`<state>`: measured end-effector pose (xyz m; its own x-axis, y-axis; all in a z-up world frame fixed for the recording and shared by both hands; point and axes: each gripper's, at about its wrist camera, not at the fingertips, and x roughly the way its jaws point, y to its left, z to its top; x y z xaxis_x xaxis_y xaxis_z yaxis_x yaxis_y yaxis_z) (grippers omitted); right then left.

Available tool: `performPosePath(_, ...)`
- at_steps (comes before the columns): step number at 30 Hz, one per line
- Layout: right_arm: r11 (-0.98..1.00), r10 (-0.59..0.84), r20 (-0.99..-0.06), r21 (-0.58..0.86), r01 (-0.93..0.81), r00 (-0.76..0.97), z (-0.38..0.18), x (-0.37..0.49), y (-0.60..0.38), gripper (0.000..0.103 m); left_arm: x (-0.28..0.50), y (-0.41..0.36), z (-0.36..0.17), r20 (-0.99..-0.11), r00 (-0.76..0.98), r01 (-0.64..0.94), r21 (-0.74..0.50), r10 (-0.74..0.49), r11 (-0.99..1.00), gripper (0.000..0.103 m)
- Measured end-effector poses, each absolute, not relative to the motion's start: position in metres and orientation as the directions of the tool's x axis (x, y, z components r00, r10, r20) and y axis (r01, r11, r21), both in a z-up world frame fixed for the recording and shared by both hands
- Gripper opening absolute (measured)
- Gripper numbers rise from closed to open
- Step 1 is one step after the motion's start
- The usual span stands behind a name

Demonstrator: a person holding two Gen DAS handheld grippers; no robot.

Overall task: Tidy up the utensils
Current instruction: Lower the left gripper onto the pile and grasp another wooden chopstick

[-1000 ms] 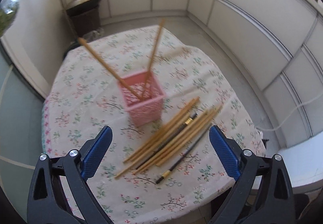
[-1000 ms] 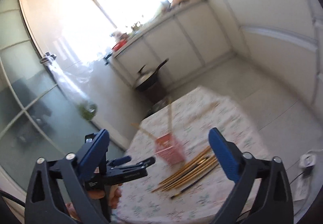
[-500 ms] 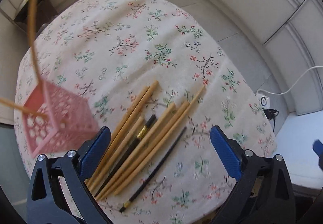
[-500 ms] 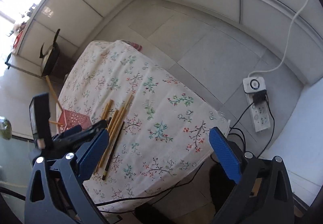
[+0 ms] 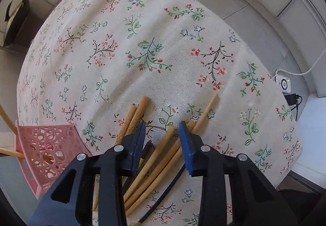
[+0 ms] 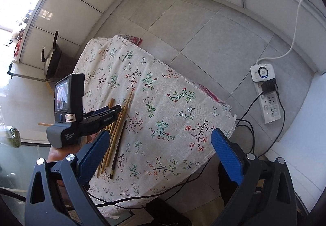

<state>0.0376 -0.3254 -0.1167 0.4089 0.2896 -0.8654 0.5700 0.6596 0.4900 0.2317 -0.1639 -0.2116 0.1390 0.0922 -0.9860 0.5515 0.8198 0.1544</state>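
Several wooden chopsticks [image 5: 161, 150] and two black ones [image 5: 163, 201] lie in a loose pile on the floral tablecloth [image 5: 142, 52]. My left gripper [image 5: 162, 140] is low over the pile, its jaws partly closed with wooden chopsticks lying between them; the jaws do not clamp anything. A pink perforated basket [image 5: 46, 148] stands at the left with two chopsticks [image 5: 8, 152] in it. In the right wrist view the left gripper [image 6: 111, 112] sits on the pile [image 6: 116, 132]. My right gripper [image 6: 156, 144] is wide open and empty, high above the table's near edge.
A wok [image 6: 51, 60] sits on a stand beyond the table's far corner. A white power strip [image 6: 267, 91] with cables lies on the tiled floor to the right. A black cable [image 6: 142, 197] hangs along the table's near side.
My left gripper has dropped onto the chopstick pile and its jaws have narrowed from wide open. The basket has slid to the left edge of its view. My right gripper has stayed wide open.
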Motion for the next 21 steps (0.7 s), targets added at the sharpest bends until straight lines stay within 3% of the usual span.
performPosePath(6,0.665,0.309,-0.863,0.497,0.558,0.399,-0.12,0.04,-0.322,0.096,0.238,-0.154,-0.222,-0.991,0.103,0.544,0.124,0.081,0.83,0.03)
performPosePath(10,0.648,0.324,-0.861,0.504,0.571,0.392,-0.125,0.042,-0.322,0.096,0.233,-0.148,-0.225,-0.993,0.106,0.555,0.099,0.048,0.826,0.02)
performPosePath(11,0.642,0.328,-0.861,0.504,0.578,0.388,-0.127,0.043,-0.321,0.096,0.23,-0.147,-0.224,-0.993,0.11,0.558,0.092,0.036,0.825,0.013)
performPosePath(13,0.62,0.338,-0.859,0.511,0.595,0.384,-0.133,0.046,-0.32,0.096,0.224,-0.143,-0.222,-0.99,0.141,0.551,0.089,0.012,0.83,0.011)
performPosePath(21,0.682,0.279,-0.895,0.439,0.584,0.348,-0.148,0.094,-0.296,0.095,0.173,-0.088,-0.151,-0.936,0.3,0.5,-0.013,-0.187,0.866,0.007)
